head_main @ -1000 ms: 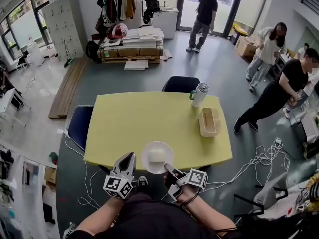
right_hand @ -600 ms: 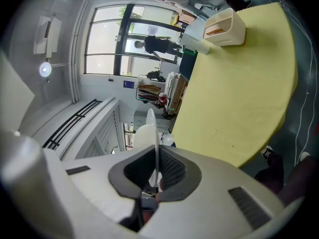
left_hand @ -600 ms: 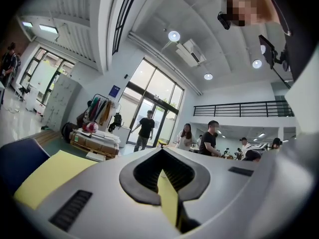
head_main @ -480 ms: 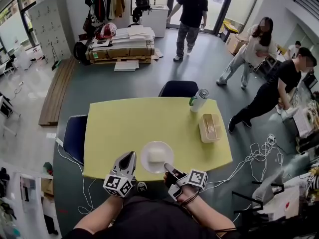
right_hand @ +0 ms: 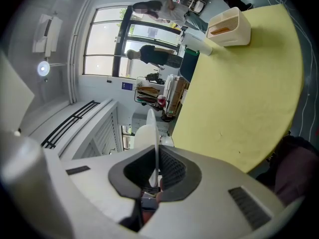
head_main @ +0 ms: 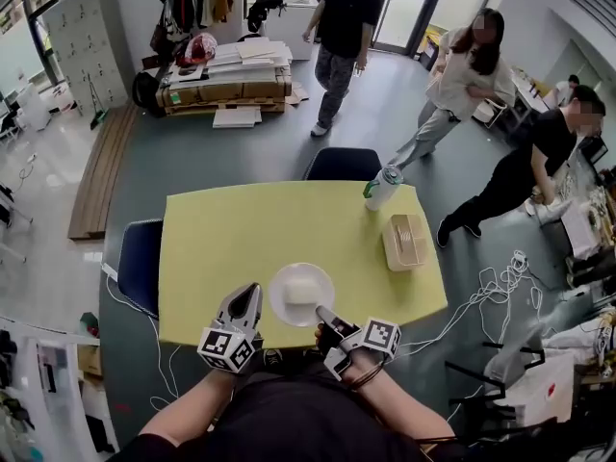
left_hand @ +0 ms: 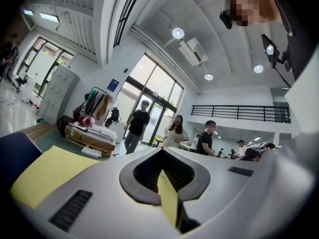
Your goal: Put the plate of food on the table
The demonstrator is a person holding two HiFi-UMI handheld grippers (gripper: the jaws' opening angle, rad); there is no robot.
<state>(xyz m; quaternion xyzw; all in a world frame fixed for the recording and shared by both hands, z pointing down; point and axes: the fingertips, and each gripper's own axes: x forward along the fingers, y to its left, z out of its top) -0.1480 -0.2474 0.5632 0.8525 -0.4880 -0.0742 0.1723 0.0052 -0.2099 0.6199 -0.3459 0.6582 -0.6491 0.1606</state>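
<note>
A white plate [head_main: 301, 295] with a pale block of food [head_main: 304, 295] on it is over the near edge of the yellow table [head_main: 250, 229]. My right gripper [head_main: 321, 314] is shut on the plate's near rim. In the right gripper view the plate [right_hand: 149, 126] stands edge-on between the jaws of the right gripper [right_hand: 155, 153], with the table [right_hand: 249, 83] beyond. My left gripper [head_main: 251, 295] is shut and holds nothing, just left of the plate. The left gripper [left_hand: 167, 158] points over the table [left_hand: 45, 176].
A beige basket [head_main: 405, 242] and a green-lidded bottle [head_main: 384, 188] stand at the table's right side. Dark chairs sit at the far side [head_main: 344, 163] and the left [head_main: 140, 263]. Several people are beyond the table. Cables [head_main: 491, 292] lie on the floor at right.
The plate and both grippers have stayed almost in place at the table's near edge. The people behind the table have walked closer.
</note>
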